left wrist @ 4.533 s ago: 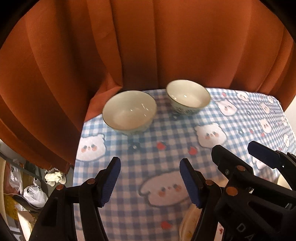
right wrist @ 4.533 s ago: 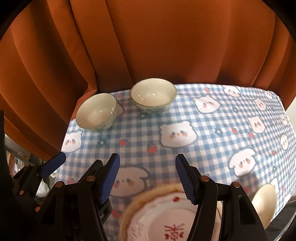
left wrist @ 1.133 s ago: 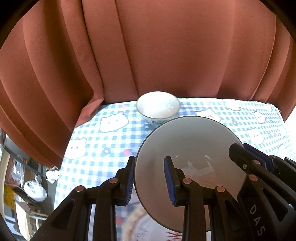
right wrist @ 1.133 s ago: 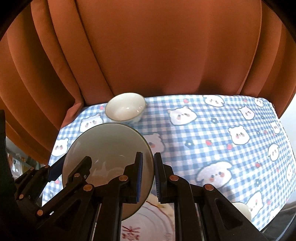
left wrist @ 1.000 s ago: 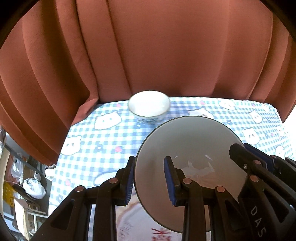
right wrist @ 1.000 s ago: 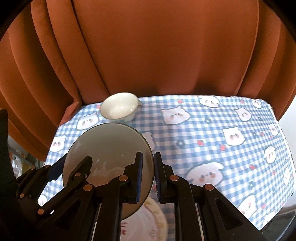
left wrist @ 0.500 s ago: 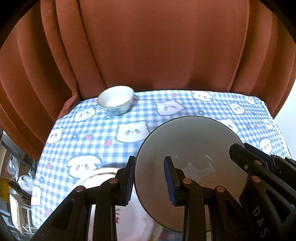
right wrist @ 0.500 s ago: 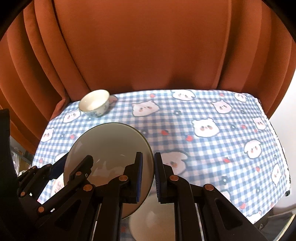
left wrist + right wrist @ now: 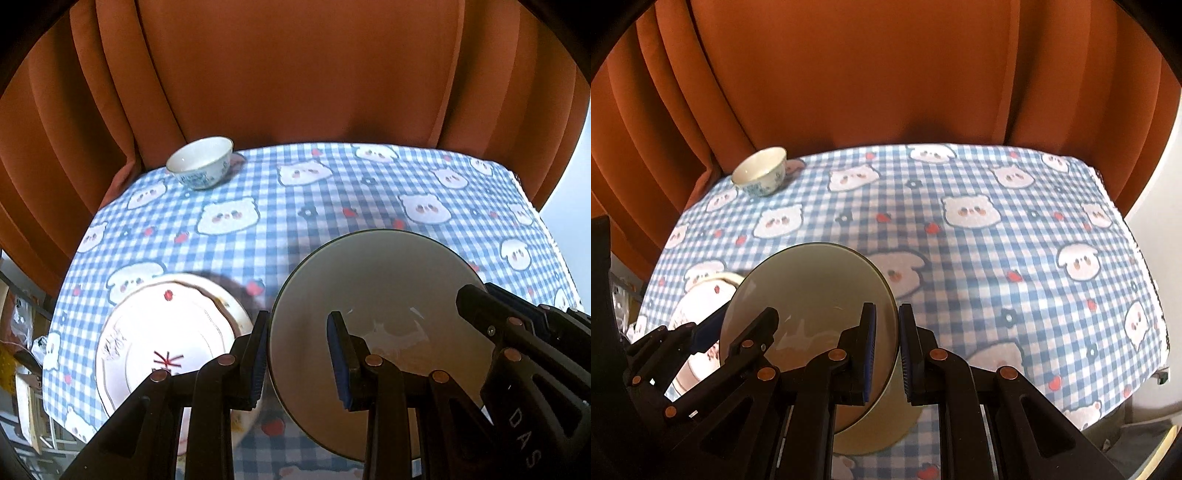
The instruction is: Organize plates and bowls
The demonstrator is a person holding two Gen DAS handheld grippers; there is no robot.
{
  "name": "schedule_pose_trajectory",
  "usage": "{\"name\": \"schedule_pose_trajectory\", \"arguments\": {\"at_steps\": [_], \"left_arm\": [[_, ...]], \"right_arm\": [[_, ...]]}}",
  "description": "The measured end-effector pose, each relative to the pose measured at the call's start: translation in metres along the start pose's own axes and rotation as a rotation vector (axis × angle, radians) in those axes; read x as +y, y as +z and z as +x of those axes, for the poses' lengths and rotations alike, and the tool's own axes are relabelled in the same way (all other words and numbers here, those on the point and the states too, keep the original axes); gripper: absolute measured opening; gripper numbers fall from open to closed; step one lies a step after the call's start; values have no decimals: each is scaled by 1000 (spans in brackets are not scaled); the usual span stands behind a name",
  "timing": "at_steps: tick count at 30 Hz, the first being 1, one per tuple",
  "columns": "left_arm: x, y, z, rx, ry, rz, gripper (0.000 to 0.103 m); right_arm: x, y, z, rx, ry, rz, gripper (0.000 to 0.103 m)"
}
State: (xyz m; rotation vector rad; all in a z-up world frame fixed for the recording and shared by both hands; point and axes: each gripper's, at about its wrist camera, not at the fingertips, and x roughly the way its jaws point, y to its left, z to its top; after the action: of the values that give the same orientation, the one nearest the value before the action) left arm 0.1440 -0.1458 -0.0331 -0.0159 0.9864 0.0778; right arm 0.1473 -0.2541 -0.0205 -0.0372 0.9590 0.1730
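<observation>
A large cream bowl (image 9: 376,295) hangs above the checked tablecloth, held by both grippers at opposite sides of its rim. My left gripper (image 9: 298,363) is shut on the rim's left side, one blue pad outside and one inside. My right gripper (image 9: 885,349) is shut on the right side of the same bowl (image 9: 812,291). A white plate with a red mark (image 9: 166,332) lies on the cloth to the left of the bowl. A small patterned bowl (image 9: 201,162) stands at the far left corner. Something cream (image 9: 886,417) shows under the held bowl's near edge; what it is I cannot tell.
The table (image 9: 997,258) is covered with a blue-and-white checked cloth printed with bears. An orange curtain (image 9: 295,74) hangs close behind the table's far edge. The cloth's right edge (image 9: 1137,258) drops off beside a pale wall. Clutter lies on the floor at left.
Both grippers have carried the cream bowl to the right across the table. The small bowl has slid to the left of both views and the plate now lies left of the held bowl.
</observation>
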Motion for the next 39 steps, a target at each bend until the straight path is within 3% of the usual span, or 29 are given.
{"name": "schedule_pose_trajectory", "arguments": {"at_steps": [23,34,39], "left_arm": [[-20,-38,34,114,17,37,30],[-26,-46,33,39,47,58,30],[-24,-47,33,42,8,60,39]], "right_arm": [[-15,-33,32,117,-6,-5,15],[-17,-44,34,67,1,-21,18],[-19,-46,36,70,8,-10,20]]}}
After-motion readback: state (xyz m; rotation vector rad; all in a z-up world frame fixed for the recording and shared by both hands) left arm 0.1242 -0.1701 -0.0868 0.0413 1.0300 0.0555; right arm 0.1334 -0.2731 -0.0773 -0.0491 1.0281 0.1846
